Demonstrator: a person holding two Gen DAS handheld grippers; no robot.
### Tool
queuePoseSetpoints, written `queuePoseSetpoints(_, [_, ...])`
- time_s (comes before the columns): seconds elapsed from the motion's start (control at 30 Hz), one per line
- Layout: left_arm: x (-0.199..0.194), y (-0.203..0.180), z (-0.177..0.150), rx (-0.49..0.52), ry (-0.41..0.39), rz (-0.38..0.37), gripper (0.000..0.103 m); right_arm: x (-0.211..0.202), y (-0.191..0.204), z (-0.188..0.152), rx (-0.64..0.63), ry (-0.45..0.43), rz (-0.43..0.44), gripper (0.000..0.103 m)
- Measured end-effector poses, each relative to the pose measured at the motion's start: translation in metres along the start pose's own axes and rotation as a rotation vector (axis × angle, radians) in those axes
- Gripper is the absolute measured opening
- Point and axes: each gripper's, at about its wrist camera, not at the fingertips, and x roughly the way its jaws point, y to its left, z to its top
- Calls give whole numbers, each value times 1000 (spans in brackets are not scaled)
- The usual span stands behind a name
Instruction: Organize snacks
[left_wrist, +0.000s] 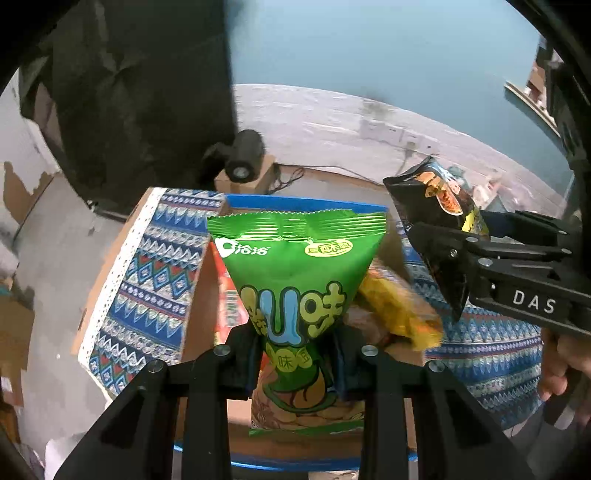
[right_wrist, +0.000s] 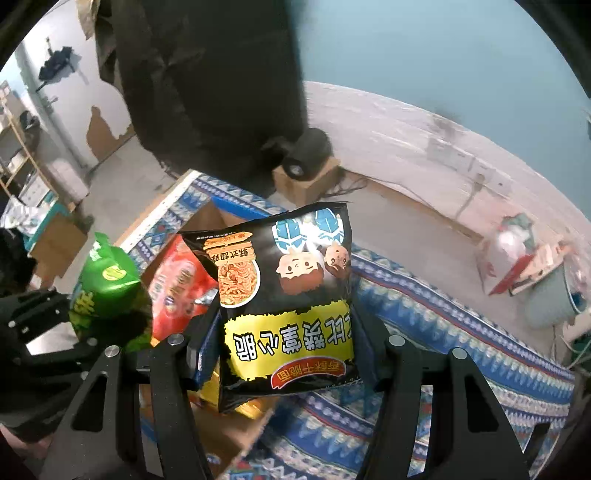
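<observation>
1. Patterned blue cloth (right_wrist: 461, 332) covers the bench, which stands on a bare concrete floor; behind it a wall with peeling paint and a dark hanging cloth (left_wrist: 147, 92).
2. Cardboard box (left_wrist: 207, 295) with blue edge tape sits open on the bench. Already inside: a red packet (right_wrist: 177, 291) and a yellow packet (left_wrist: 399, 310), possibly more underneath; can't tell.
3. Left gripper (left_wrist: 295, 365): jaws pinched tight on the lower part of the green snack bag (left_wrist: 295, 269), bag upright, off the bench and above the box opening.
4. Right gripper (right_wrist: 288, 354): jaws partly spread, clamped on the black noodle-snack bag (right_wrist: 291, 295), print upside down, also off the bench, over the box's right side.
5. Progress, my read: partway. Two bags in hand and not yet placed; the frames don't show whether any are left elsewhere.
6. Clearance: grippers are near each other, black bag just right of the green one. Box walls and raised flaps are the edges to clear; the packets inside take up room. Open bench to the right; a small black device (right_wrist: 306, 155) on a carton behind the box, well apart.
</observation>
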Motion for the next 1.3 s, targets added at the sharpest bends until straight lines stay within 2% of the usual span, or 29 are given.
queuePoseSetpoints(0.23, [16,18,-3,-54,34,5,32,26,24,11,-20,36,38,61])
queuePoseSetpoints(0.33, [22,21,-5,-58,59,20,39,37,28,11,-14,58,51,61])
queuePoseSetpoints(0.43, [18,21,-5,-61,51,33,57,45,27,10,2,76,79,65])
queuePoseSetpoints(0.5, [12,20,-3,-53,31,52,70,45,29,11,6,77,82,70])
queuePoseSetpoints(0.83, [-6,18,0,-57,5,64,79,12,26,5,-8,12,53,77])
queuePoseSetpoints(0.97, [-15,13,0,-53,-11,60,81,-5,20,-1,-21,-14,16,77])
queuePoseSetpoints(1.1, [-26,2,-1,-30,-33,54,86,-20,14,-7,-19,-42,-22,78])
queuePoseSetpoints(1.3, [-42,-12,-4,16,-76,52,87,-40,5,-17,0,-79,-48,78])
